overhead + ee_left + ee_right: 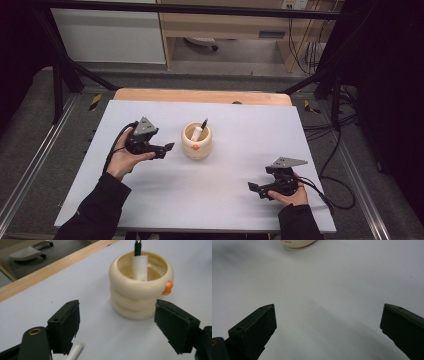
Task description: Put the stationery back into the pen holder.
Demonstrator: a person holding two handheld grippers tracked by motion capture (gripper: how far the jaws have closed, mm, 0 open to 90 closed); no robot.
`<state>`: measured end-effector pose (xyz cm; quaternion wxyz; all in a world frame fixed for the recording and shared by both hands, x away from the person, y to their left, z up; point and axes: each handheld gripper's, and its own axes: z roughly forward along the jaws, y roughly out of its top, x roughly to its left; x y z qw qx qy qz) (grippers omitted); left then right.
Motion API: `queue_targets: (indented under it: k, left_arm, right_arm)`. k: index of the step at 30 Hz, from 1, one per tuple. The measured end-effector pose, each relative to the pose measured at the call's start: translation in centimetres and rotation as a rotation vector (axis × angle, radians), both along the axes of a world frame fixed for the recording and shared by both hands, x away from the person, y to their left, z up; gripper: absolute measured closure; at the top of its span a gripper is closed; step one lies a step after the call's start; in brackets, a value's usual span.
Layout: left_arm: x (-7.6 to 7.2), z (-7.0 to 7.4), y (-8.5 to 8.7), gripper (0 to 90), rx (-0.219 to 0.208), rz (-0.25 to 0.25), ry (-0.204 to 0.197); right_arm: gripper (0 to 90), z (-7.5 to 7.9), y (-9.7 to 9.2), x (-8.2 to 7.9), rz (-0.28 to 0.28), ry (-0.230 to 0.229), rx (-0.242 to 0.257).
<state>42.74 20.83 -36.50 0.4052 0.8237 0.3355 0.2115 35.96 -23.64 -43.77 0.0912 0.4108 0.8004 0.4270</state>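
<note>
Both grippers' jaws stand apart with nothing between them; cream ringed pot (196,141) sits mid-table with a pen (201,128) in it.

Left gripper (169,148), held in the left hand (122,158), points right at the pot from just beside it; in the left gripper view its jaws frame the pot's lower rings without touching. Pot is upright, stacked-ring shape, orange knob (167,287) on its side; the white pen with a black tip leans against its far rim. A small white stick (75,353) lies on the white table (240,165) below the left jaw. Right gripper (254,188) rests near the near-right edge, well apart from the pot, jaws wide over bare table.
</note>
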Motion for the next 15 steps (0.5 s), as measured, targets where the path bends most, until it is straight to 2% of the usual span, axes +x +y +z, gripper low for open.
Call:
queue_targets:
  k: [6,15]
  left_arm:
    - [-0.7,-0.8,2.0,15.1,0.027,0.009,0.022]
    - [-1.1,-2.0,3.5,9.2,0.056,-0.002,0.058]
  right_arm:
    - [1.4,0.0,0.0,0.0,-0.002,0.002,0.001]
    - [1.4,-0.1,0.1,0.0,-0.002,0.002,0.000]
